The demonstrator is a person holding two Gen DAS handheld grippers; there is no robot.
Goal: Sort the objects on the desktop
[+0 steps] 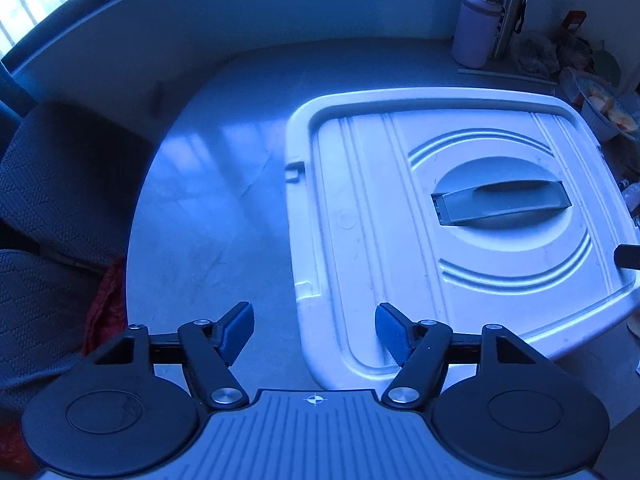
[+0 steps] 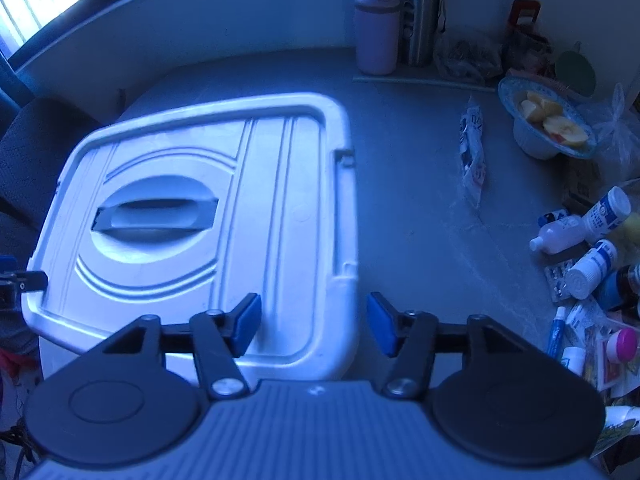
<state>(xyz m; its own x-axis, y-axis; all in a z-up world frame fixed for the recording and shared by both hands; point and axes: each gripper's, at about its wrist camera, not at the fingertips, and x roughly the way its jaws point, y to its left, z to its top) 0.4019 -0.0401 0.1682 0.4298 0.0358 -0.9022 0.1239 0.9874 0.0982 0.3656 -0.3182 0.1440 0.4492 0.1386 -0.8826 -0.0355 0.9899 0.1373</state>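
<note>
A white storage box with a closed lid [image 1: 400, 216] and a grey handle [image 1: 500, 200] sits on the grey table; it also shows in the right wrist view [image 2: 280, 208]. My left gripper [image 1: 314, 330] is open and empty over the box's near left corner. My right gripper [image 2: 314, 326] is open and empty over the box's near right corner. A pile of small white bottles [image 2: 580, 232], tubes and packets lies at the right table edge. A flat sachet [image 2: 472, 156] lies right of the box.
A pink flask [image 2: 378, 28] and a steel flask [image 2: 420, 12] stand at the back by the wall. A bowl of cut apple [image 2: 548, 124] and plastic bags sit at the back right. A dark upholstered chair [image 1: 52, 200] is left of the table.
</note>
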